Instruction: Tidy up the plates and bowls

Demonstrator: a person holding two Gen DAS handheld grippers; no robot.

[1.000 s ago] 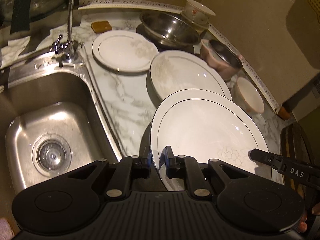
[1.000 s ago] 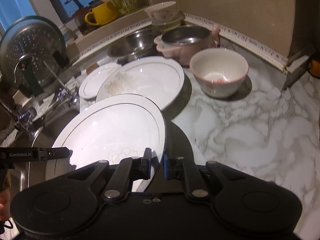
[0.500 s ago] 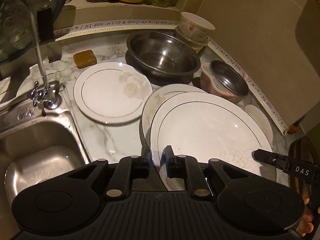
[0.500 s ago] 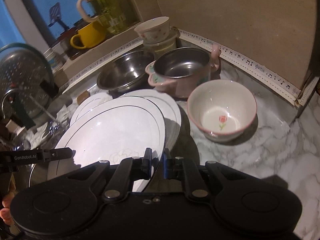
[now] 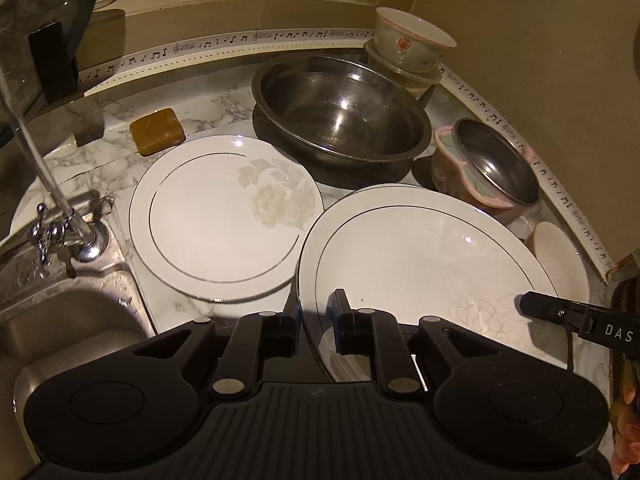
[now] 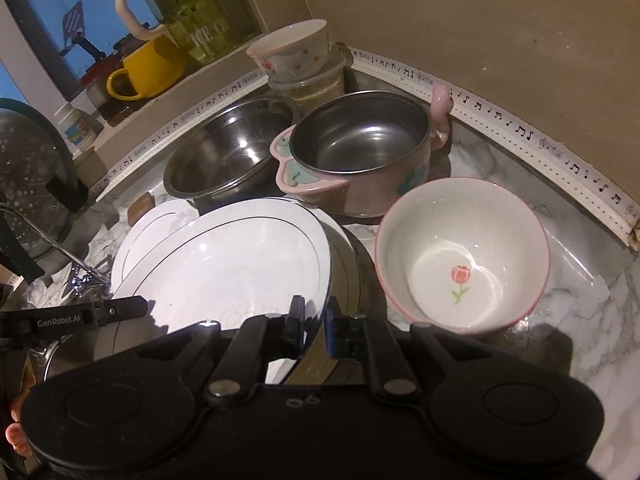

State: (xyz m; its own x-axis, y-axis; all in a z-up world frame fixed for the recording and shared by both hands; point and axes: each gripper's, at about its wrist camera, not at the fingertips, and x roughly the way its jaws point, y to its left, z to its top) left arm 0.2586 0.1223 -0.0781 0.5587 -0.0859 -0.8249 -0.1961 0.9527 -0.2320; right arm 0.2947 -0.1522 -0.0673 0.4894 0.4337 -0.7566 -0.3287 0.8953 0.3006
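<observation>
While both grippers clamp one large white plate [image 5: 420, 256] by opposite rims, we count three plates in all: the held one, a second plate [image 6: 344, 236] directly beneath it with only its far edge showing, and a floral dinner plate [image 5: 224, 220] lying flat to the left, near the sink [image 5: 60, 320]. The left gripper [image 5: 316, 320] has its jaws closed on the plate's near-left rim; the right gripper [image 6: 314, 322] has its jaws closed on the near-right rim. We cannot tell whether the held plate already touches the one below.

Bowls number four: one large steel bowl [image 5: 340, 116], one pink-handled steel bowl [image 6: 360, 148], one tulip bowl [image 6: 460, 256] just right of the plates, and one small floral bowl [image 6: 292, 50] stacked on a lidded container [image 6: 316, 84] in the corner.

We note a white marble-patterned countertop [image 6: 580, 320], edged by a music-note trim strip [image 5: 240, 40] against a tan wall [image 6: 480, 20]. One bar of soap [image 5: 158, 130] and one chrome faucet [image 5: 60, 228] sit by the sink; a yellow mug [image 6: 148, 70] and a glass pitcher [image 6: 192, 4] occupy the window ledge.
</observation>
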